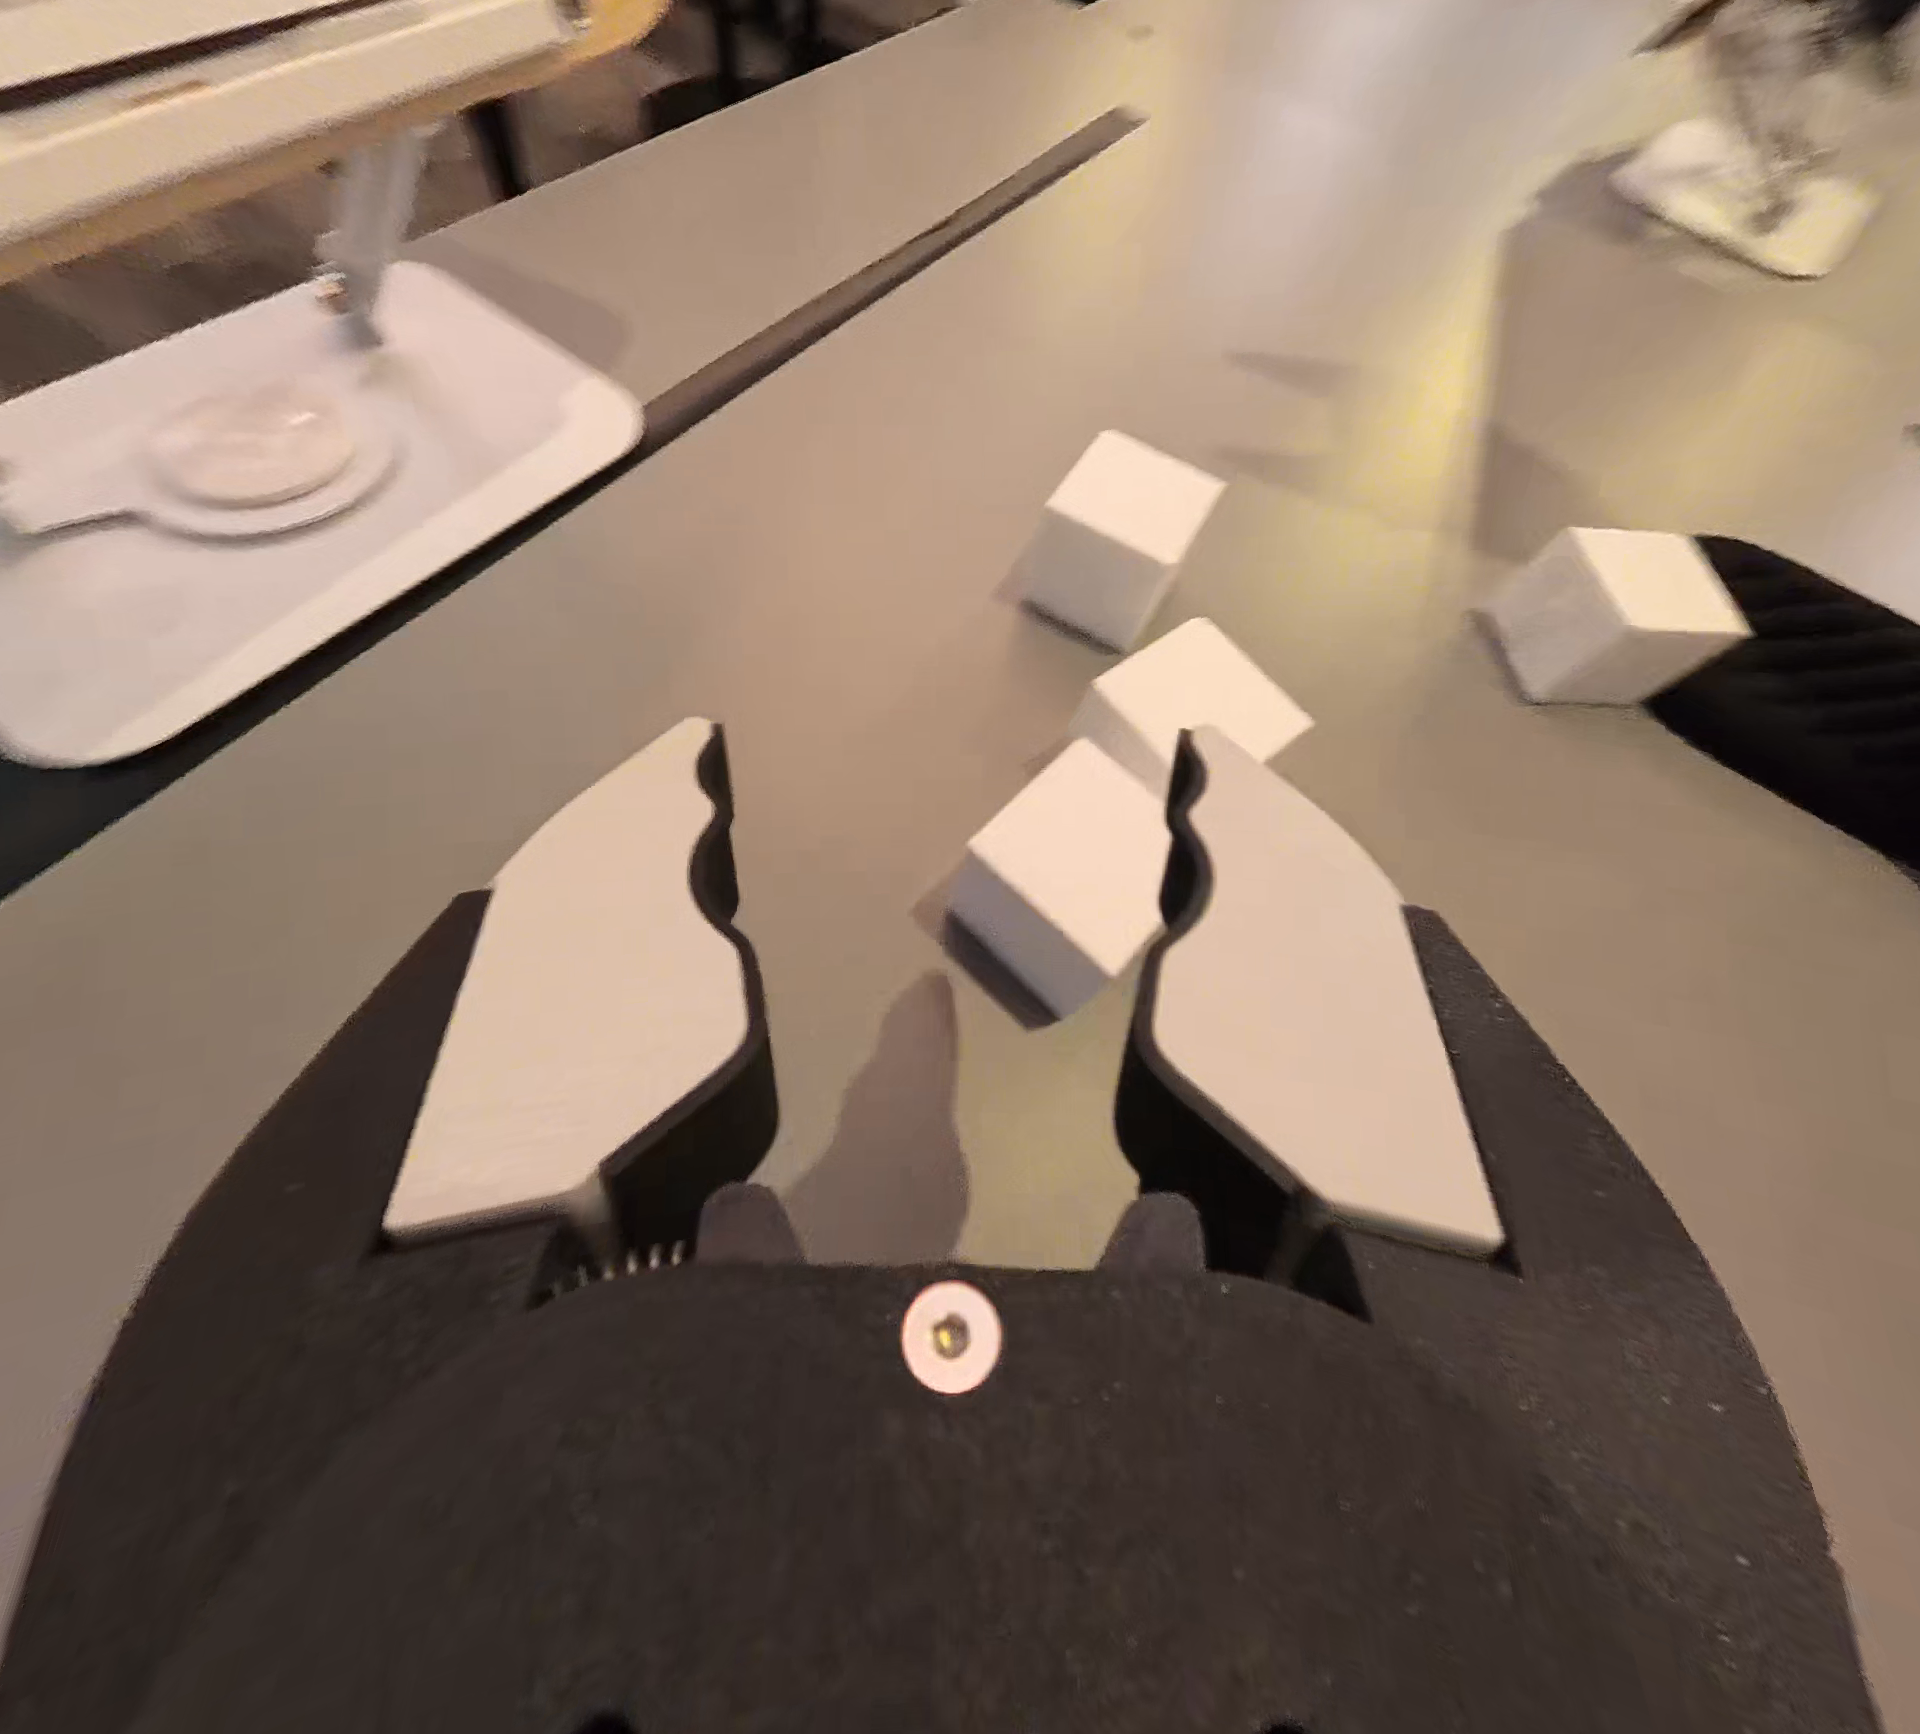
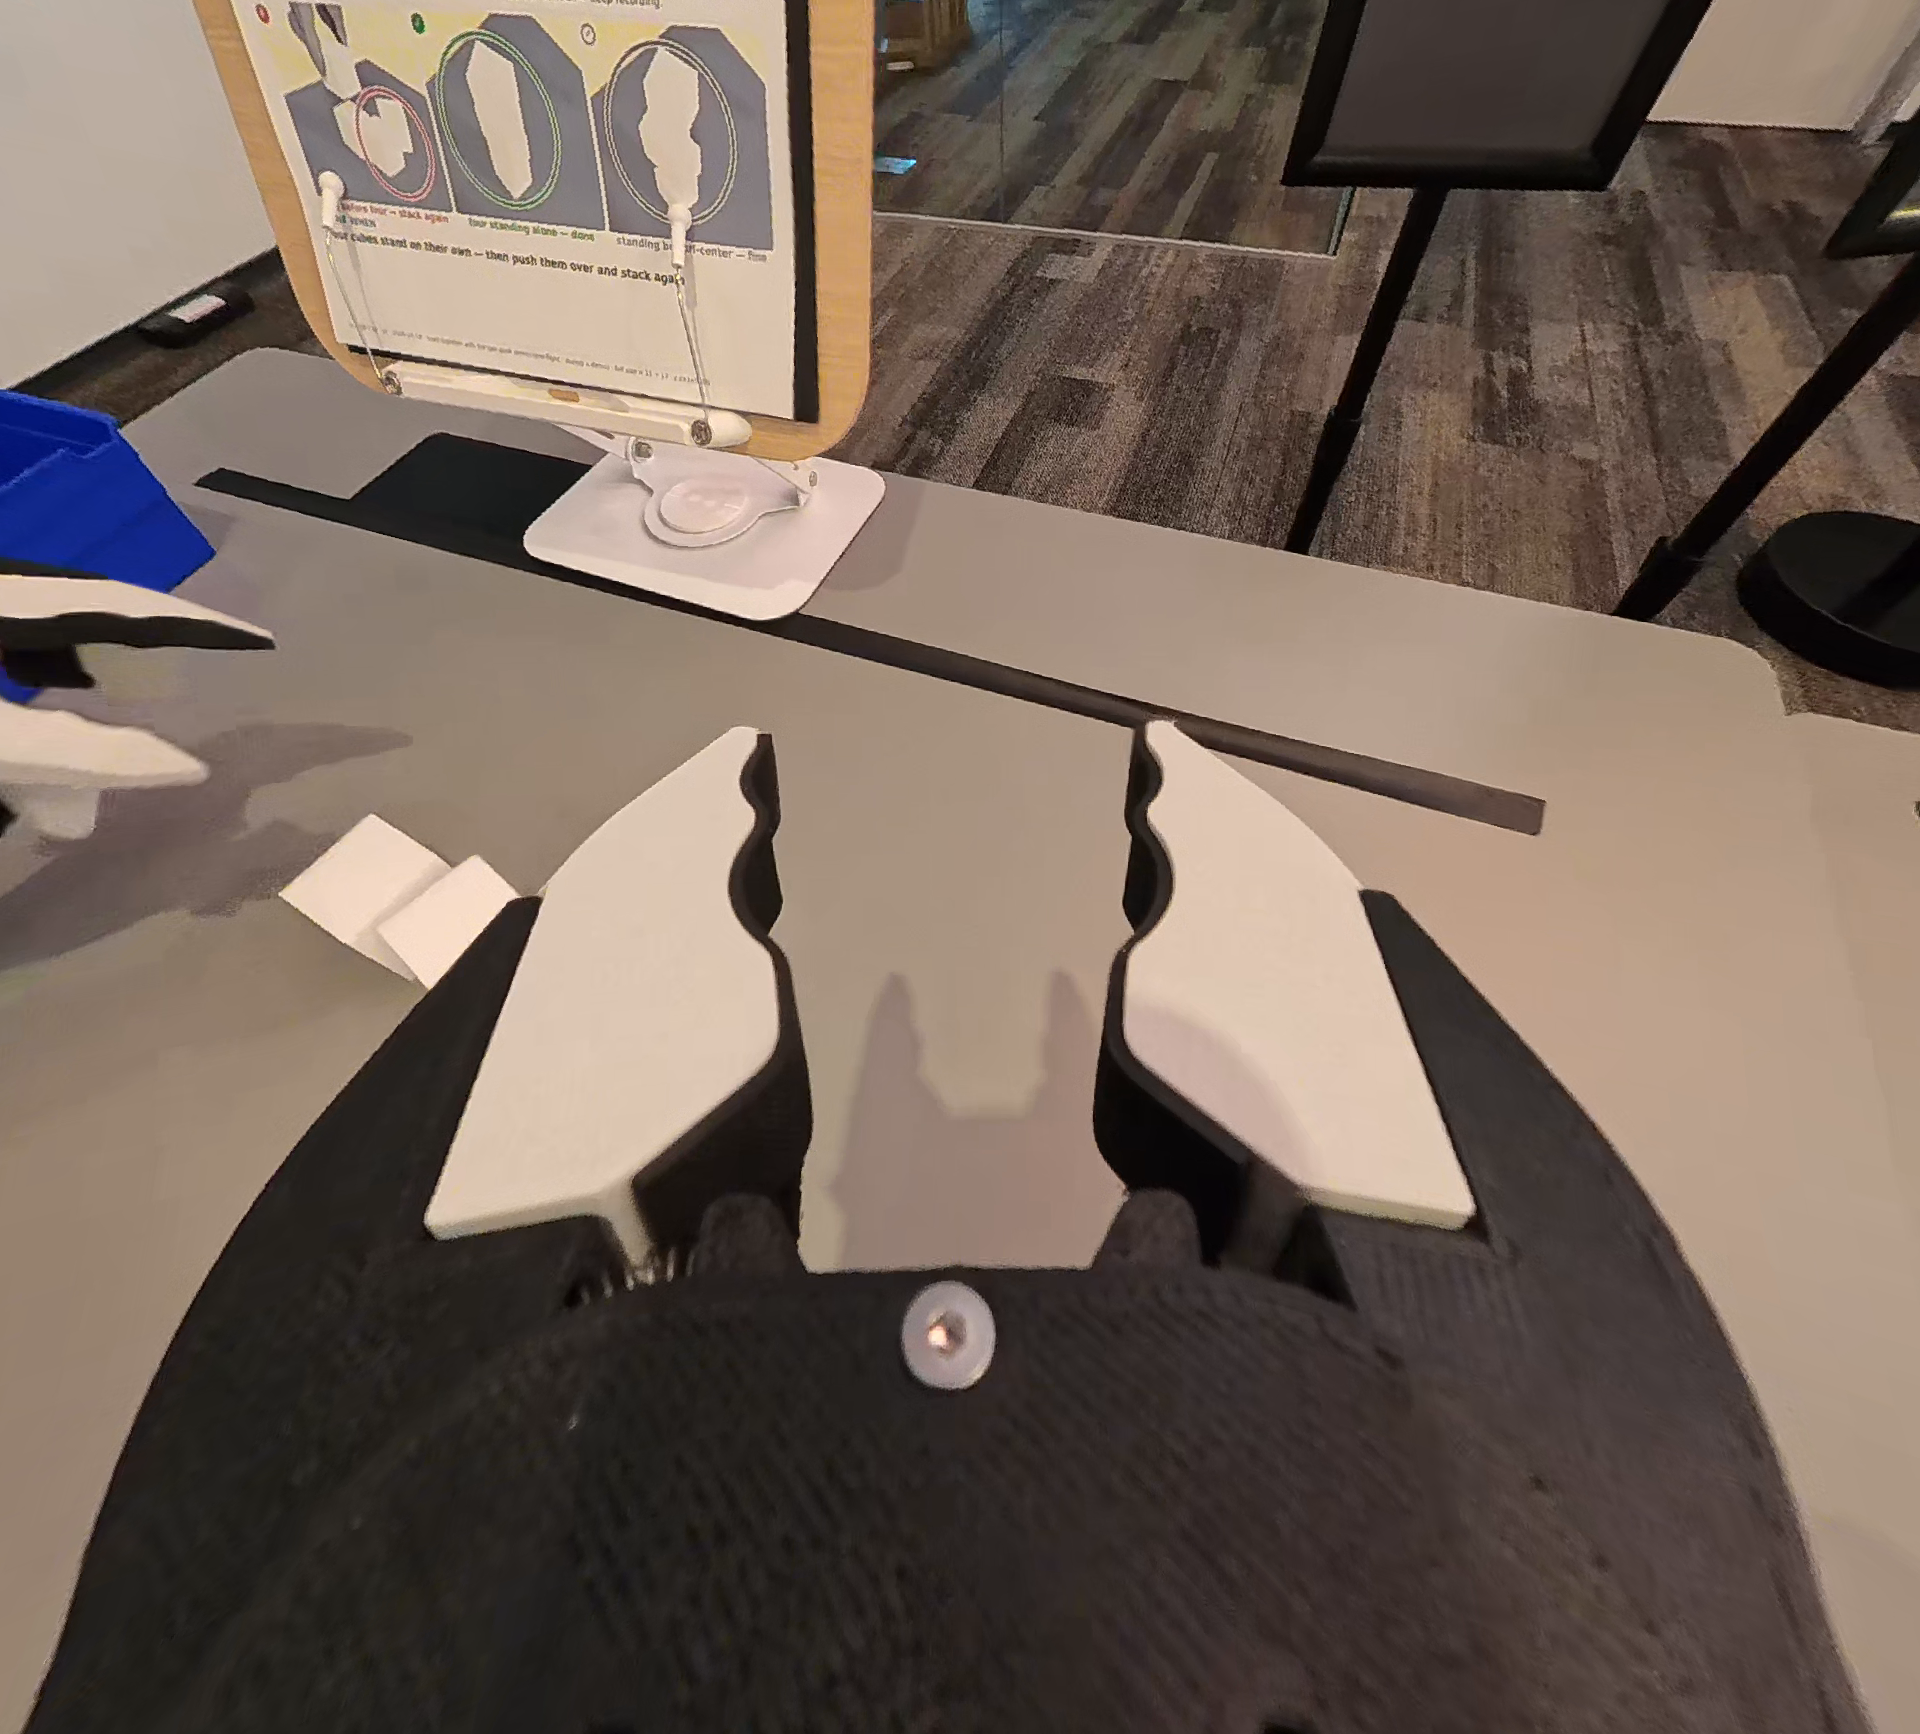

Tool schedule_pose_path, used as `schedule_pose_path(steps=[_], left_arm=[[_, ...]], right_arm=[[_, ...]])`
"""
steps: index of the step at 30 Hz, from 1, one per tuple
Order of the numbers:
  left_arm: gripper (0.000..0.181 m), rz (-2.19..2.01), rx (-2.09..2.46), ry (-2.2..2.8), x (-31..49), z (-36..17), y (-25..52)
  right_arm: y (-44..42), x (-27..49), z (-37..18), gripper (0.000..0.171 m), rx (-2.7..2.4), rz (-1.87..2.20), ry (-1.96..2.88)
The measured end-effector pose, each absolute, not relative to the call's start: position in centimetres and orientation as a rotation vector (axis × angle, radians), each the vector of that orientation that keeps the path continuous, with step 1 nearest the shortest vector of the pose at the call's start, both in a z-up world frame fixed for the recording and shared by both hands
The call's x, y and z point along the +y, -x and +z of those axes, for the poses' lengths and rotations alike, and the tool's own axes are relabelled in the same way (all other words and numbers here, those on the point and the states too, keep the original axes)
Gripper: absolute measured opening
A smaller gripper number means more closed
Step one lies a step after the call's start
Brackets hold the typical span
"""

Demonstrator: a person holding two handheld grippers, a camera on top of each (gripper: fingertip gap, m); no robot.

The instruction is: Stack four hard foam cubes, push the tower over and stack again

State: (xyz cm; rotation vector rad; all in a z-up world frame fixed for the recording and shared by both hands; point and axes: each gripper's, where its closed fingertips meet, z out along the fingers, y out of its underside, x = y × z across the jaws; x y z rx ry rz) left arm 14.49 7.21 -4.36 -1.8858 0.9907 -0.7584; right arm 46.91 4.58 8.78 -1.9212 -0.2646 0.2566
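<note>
**Cubes Lying Loose, Ready To Stack**

Both jaws are standing apart, holding nothing. Four white hard foam cubes are lying on the big grey table [image 1: 727, 624], none stacked. The left gripper [image 1: 951, 749] is reaching for the nearest white cube [image 1: 1060, 884], which is sitting tilted against its right finger. I think it should centre the cube and squeeze flat sides. Another cube [image 1: 1195, 697] is touching behind and could get bumped. The right gripper [image 2: 951, 734] is hovering over bare table. A white stand base [image 1: 312, 479] and a blue bin [image 2: 83, 489] are sitting well apart.
</note>
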Motion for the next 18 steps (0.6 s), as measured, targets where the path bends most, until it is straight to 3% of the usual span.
schedule_pose_path(steps=[4,13,18], left_arm=[[0.100,-0.844,1.242,1.680,5.0,-6.0,-15.6],[0.097,-0.704,1.509,1.657,3.9,-12.0,-16.6],[0.085,-0.692,1.571,1.647,3.8,-13.3,-17.3]], right_arm=[[-47.8,4.2,9.5,0.065,-0.238,0.287,1.876],[-48.4,4.2,9.5,0.065,-0.223,0.299,1.857],[-48.3,4.3,9.2,0.065,-0.233,0.301,1.866]])
